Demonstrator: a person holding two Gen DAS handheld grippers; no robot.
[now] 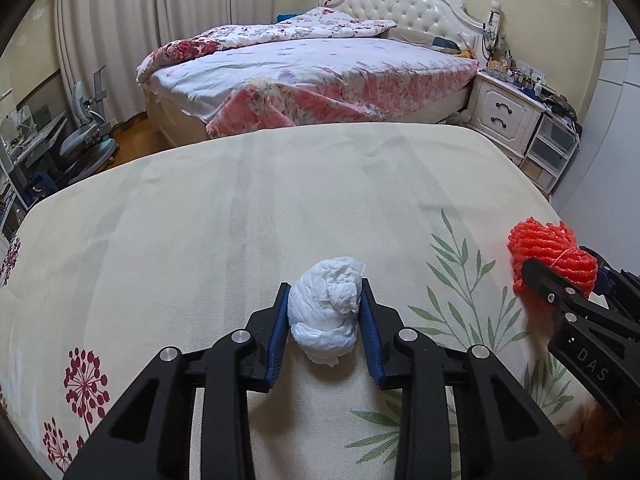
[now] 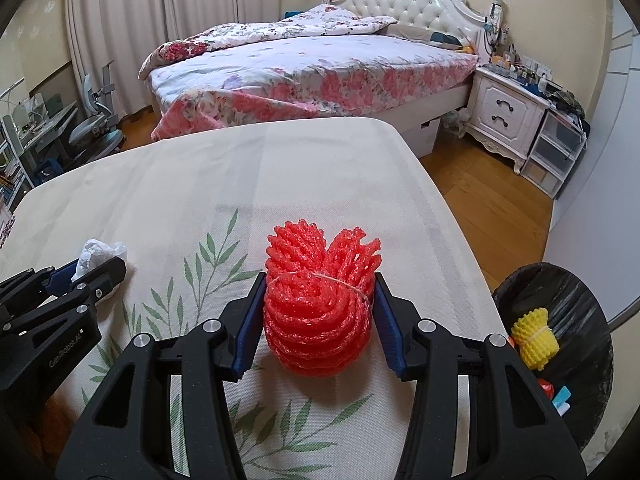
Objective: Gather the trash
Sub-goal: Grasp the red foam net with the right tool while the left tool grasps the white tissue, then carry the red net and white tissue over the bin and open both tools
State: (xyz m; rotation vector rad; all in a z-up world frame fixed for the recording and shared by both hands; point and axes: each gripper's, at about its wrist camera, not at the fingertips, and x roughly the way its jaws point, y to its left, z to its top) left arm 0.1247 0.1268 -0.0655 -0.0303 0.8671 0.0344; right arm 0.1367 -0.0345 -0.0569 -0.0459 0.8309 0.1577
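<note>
- While both tools sit low over the tabletop, the left gripper has its fingers clenched on a crumpled white tissue wad, long axis running away from the camera.
- Right gripper grasps a red foam net bundle, tied end-up, splayed end pointing away.
- Black-lined trash bin beside the tabletop's right edge holds a yellow foam net.
- Cloth is cream with leaf print; bed behind.

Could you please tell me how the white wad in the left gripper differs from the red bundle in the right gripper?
The white tissue wad is smooth, crumpled and loose; the red foam net bundle is ribbed mesh, tied with a thin band. The wad is white, the bundle bright red. Both sit between blue pads, in the left gripper and right gripper, over the patterned tablecloth.
</note>
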